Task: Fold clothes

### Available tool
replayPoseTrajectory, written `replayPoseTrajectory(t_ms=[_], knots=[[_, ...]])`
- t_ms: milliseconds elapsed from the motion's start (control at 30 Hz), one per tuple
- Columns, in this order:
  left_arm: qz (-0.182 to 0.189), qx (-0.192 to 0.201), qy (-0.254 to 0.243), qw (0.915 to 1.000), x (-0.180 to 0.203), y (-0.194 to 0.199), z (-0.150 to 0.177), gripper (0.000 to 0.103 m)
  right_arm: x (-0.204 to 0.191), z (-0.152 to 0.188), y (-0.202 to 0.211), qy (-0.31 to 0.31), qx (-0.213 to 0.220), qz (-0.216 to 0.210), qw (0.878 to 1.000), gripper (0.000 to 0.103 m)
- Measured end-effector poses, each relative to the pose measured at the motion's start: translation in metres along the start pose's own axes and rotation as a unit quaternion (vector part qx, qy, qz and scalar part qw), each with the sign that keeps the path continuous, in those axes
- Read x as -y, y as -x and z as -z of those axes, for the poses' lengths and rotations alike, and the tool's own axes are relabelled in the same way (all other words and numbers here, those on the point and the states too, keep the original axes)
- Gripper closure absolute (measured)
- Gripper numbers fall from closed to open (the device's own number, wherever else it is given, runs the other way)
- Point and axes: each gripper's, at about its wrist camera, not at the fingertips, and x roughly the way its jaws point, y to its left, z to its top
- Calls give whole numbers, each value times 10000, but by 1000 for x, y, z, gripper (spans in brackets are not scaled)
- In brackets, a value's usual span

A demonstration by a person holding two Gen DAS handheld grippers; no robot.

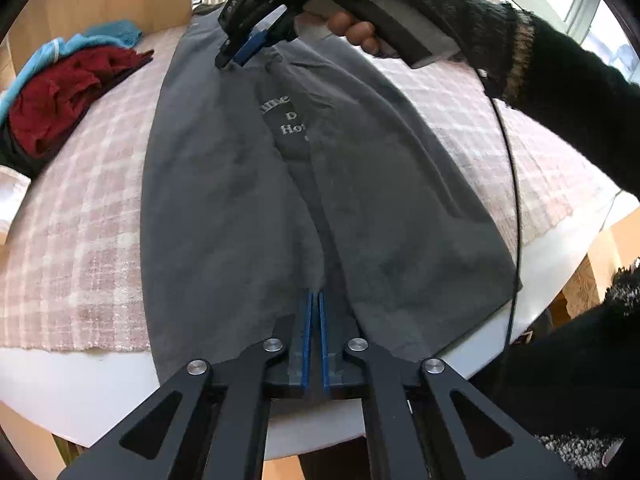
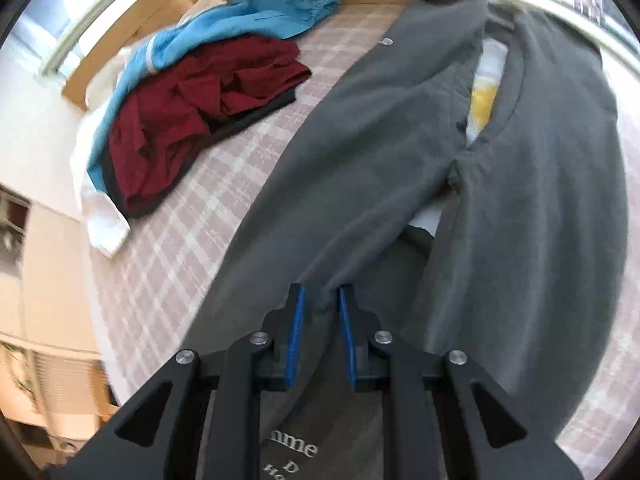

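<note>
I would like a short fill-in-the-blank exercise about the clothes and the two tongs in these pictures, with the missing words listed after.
1. The garment spread flat on the checked cover is ____ in colour.
2. The right tongs pinch a fold of the ____ garment.
3. In the pile, a light blue garment lies beside a dark ____ one.
4. The left tongs are ____.

Missing words: grey; grey; red; shut

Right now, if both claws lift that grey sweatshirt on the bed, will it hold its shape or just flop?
Probably flop: the grey sweatshirt already lies in soft folds and sags between the right claw and the rest. It looks thick and fleecy, so likely a bit heavy for cloth. On the checked bedcover it should drag rather than slide.
</note>
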Motion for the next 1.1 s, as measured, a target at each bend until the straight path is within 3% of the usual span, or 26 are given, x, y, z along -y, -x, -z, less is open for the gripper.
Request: replayPoseTrajectory(t_ms=[67, 133, 467, 600, 733, 833, 900, 1100], knots=[[29, 55, -50, 10000, 3, 6, -2, 100, 2, -1, -1, -55, -7, -82, 10000, 86], [102, 97, -19, 9999, 1, 9, -4, 100, 0, 0, -1, -13, -19, 55, 10000, 97], [361, 134, -154, 9991, 5, 14, -3, 100, -2, 8, 21, 33, 89, 259, 9996, 99], [480, 49, -191, 9987, 8, 5, -2, 100, -5, 11, 7, 353, -46, 795, 9962, 100], [595, -212, -215, 9978, 7, -6, -1, 97, -12, 13, 16, 602, -43, 927, 9939, 96], [611, -249, -280, 9974, 5, 9, 0, 79, -18, 19, 47, 765, 401, 923, 9920, 93], [537, -213, -362, 9977, 4, 23, 1, 77, -27, 28, 59, 986, 561, 747, 9907, 93], [480, -24, -487, 9977, -10, 14, -5, 78, -50, 71, 38, 1414, 115, 439, 9889, 93]])
